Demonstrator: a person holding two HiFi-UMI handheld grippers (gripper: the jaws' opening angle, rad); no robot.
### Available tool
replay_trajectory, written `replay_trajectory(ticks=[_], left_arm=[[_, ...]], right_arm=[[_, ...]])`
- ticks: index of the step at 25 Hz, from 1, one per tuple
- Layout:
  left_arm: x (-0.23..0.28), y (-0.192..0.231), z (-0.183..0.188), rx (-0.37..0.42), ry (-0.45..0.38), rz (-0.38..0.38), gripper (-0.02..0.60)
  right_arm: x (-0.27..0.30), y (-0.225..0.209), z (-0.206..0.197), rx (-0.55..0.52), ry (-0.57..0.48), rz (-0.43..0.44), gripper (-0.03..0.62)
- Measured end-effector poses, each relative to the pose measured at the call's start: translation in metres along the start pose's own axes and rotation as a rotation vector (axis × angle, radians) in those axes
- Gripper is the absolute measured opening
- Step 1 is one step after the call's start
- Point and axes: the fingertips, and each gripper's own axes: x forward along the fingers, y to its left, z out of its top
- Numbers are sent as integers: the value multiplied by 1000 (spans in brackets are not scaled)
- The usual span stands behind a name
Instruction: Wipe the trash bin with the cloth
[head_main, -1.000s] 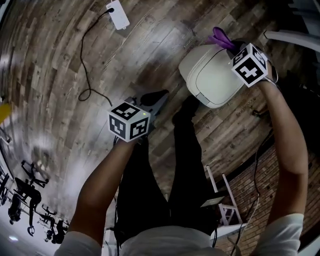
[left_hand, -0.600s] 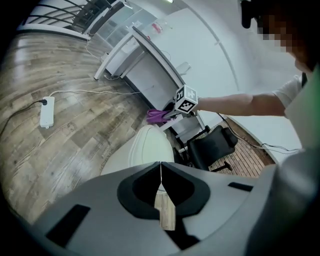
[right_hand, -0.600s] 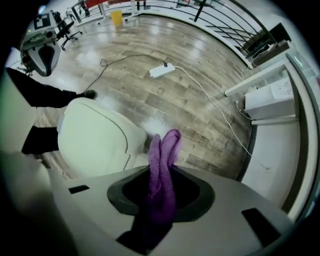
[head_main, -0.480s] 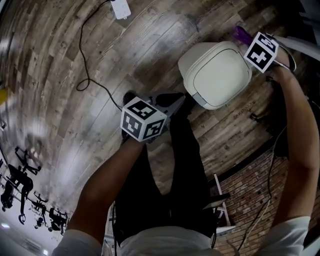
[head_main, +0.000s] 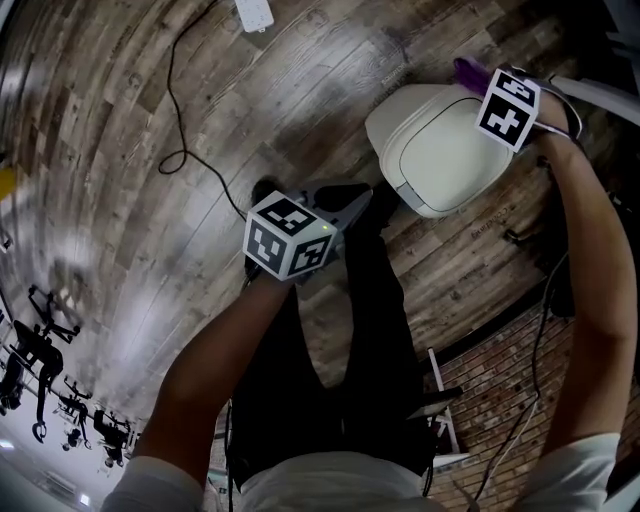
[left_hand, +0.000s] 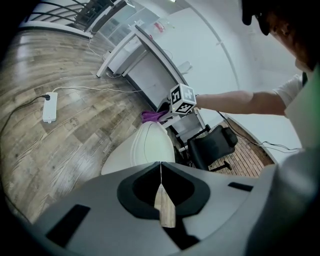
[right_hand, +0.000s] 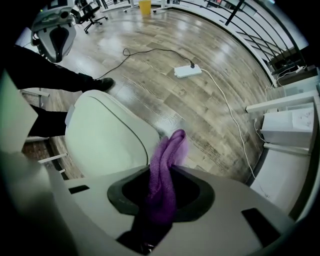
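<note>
A white trash bin (head_main: 440, 150) with a closed lid stands on the wood floor. My right gripper (head_main: 480, 82) is at the bin's far right edge, shut on a purple cloth (head_main: 468, 70). In the right gripper view the cloth (right_hand: 167, 160) sticks out between the jaws of that gripper (right_hand: 162, 172), beside the bin lid (right_hand: 107, 135). My left gripper (head_main: 355, 195) hovers left of the bin, apart from it. In the left gripper view this gripper (left_hand: 160, 165) has its jaws touching with nothing held, and the bin (left_hand: 145, 147) and cloth (left_hand: 152, 116) lie ahead.
A power strip (head_main: 255, 12) with a black cable (head_main: 175, 110) lies on the floor at the far left. The person's legs and shoe (head_main: 265, 190) are under the left gripper. A black chair (left_hand: 212, 145) and a white desk (left_hand: 145, 60) stand behind the bin.
The right gripper with the cloth has moved right along the bin's far edge, then a little back left. The left gripper drifted slightly right, toward the bin.
</note>
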Motion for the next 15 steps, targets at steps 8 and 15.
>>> replay_trajectory(ticks=[8, 15], left_arm=[[-22, 13, -13, -29, -18, 17, 5], [-41, 24, -18, -43, -40, 23, 5]], right_arm=[[-7, 9, 29, -106, 15, 12, 106], [-11, 32, 54, -189, 34, 38, 106]])
